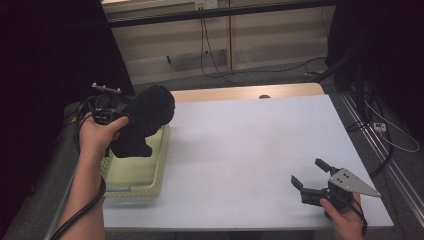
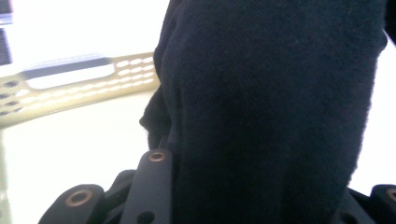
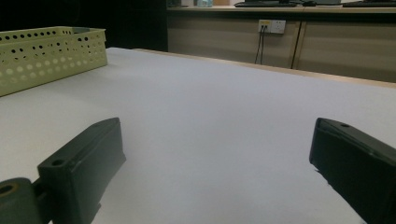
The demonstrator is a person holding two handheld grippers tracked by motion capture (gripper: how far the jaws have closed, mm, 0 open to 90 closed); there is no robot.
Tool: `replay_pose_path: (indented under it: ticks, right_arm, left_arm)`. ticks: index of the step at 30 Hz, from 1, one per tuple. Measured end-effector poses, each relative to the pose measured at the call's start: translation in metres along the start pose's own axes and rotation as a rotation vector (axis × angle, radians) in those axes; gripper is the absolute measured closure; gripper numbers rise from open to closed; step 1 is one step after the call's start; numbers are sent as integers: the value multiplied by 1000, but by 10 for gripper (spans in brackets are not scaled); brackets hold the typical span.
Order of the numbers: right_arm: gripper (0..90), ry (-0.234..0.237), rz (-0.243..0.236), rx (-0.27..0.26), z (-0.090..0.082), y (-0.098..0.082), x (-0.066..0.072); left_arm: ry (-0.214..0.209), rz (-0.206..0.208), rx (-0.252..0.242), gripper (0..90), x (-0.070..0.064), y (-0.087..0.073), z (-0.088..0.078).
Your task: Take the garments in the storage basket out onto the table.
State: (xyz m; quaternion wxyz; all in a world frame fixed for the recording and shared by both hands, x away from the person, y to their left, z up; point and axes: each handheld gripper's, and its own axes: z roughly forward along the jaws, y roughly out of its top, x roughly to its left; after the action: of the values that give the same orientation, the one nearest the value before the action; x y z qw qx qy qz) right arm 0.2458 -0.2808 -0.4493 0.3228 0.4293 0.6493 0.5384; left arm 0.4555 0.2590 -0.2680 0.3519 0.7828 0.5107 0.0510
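While fingers pinch black cloth (image 2: pixel 275 107), basket (image 1: pixel 150 170) below

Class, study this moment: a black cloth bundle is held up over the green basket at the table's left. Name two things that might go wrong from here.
1. The left gripper pinches only part of the bulky black cloth; the loose bulk may slip free and drop.
2. The cloth's lower end hangs by the green basket rim; it might snag there and drag the light basket along the table.
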Motion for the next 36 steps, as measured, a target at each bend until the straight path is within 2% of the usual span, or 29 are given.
replay_pose_path:
  ticks: [5, 10, 15, 24, 32, 36]
  right_arm:
    - [21, -2, 2, -2, 0, 0, -1]
    - [21, -3, 0, -4, -1, 0, -1]
    - [21, -1, -2, -5, -1, 0, -1]
    - [20, -1, -1, -6, 0, 0, 0]
    - [20, -2, -3, -6, -1, 1, -1]
    - [19, -4, -4, -6, -1, 1, -1]
  left_arm:
    - [-33, 35, 0, 676, -24, 8, 5]
    - [-59, 61, 10, 676, -41, 10, 12]
    - [-98, 80, 19, 676, -52, 9, 18]
    - [-130, 138, 20, 675, -78, 10, 20]
    - [-162, 175, 37, 672, -95, 5, 37]
    - [-161, 200, 46, 671, -105, 1, 47]
